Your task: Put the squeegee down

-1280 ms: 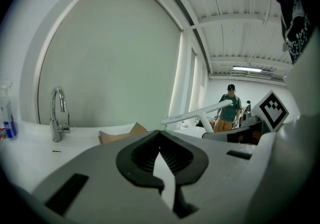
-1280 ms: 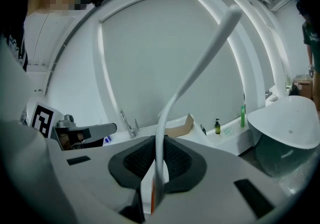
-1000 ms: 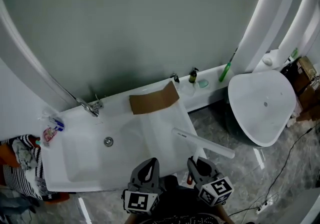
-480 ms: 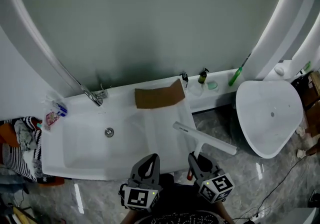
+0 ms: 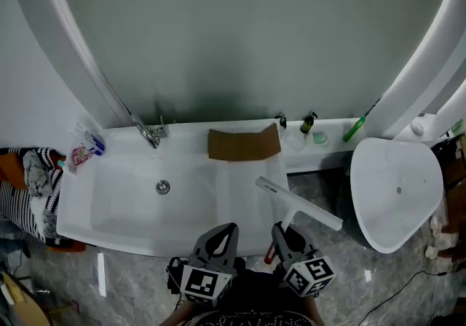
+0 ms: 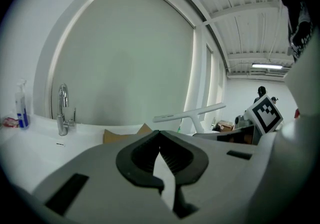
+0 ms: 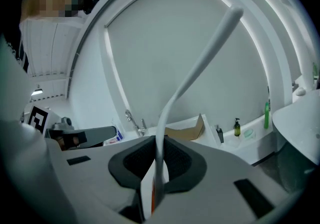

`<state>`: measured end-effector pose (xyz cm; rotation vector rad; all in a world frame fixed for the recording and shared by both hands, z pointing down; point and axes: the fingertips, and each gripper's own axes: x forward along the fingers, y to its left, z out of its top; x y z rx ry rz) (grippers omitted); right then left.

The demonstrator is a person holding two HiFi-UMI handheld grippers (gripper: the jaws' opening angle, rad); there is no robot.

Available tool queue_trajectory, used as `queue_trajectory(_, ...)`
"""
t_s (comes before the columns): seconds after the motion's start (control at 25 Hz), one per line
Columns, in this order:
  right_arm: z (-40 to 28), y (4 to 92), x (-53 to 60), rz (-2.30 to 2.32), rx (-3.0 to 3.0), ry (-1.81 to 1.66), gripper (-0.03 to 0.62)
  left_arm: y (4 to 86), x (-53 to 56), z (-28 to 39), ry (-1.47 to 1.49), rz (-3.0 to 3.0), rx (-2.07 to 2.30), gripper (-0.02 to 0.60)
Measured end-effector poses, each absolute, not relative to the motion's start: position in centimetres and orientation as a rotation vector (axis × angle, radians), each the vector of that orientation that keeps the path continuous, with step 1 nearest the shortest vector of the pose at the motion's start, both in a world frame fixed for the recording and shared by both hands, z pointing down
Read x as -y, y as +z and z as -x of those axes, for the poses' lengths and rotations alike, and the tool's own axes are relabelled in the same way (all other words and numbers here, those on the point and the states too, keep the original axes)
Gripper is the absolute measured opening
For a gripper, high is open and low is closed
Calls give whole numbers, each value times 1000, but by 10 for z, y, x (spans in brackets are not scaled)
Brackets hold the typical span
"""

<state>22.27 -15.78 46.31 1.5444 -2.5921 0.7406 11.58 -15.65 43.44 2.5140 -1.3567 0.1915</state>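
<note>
Currently held: squeegee [image 5: 300, 205], its handle clamped in the right gripper [image 5: 281, 233].
Right jaws: closed on the handle, pads pressing both its sides, with the blade rising above them.
Squeegee place: in the air off the front right corner of the white sink surface [image 5: 109, 215], partly over the grey floor [image 5: 320, 179].
Other hand: left gripper [image 5: 222, 234], jaws closed tip to tip, nothing between them.
Behind: cardboard piece [image 5: 244, 144], faucet [image 5: 149, 132].

No words or numbers can be read.
Square black-and-white coded markers: one on the cube of the left tool [image 5: 221, 234], one on the cube of the right tool [image 5: 283, 233].
Squeegee [image 5: 297, 204]: small dark print on the blade, too small to read.
Spray bottle [image 5: 95, 144] and packet [image 5: 79, 155] by the sink [image 5: 116, 204]: labels blurred.
</note>
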Motion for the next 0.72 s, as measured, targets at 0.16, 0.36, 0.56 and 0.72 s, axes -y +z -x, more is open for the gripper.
queue_trajectory(0.16, -212, 467, 166, -1517, 2610, 798, 54, 433, 163, -113, 199, -2520, 1354, 5)
queue_trajectory(0.36, -199, 497, 185, -1456, 2599, 950, 54, 438, 161, -113, 203, -2525, 1331, 5)
queue_trajectory(0.56, -191, 558, 222, -1410, 2504, 1122, 54, 439, 156, -113, 173, -2541, 1339, 5)
queue_trajectory(0.72, -195, 581, 254, -1438, 2468, 1198, 54, 444, 154, -110, 211, -2525, 1334, 5)
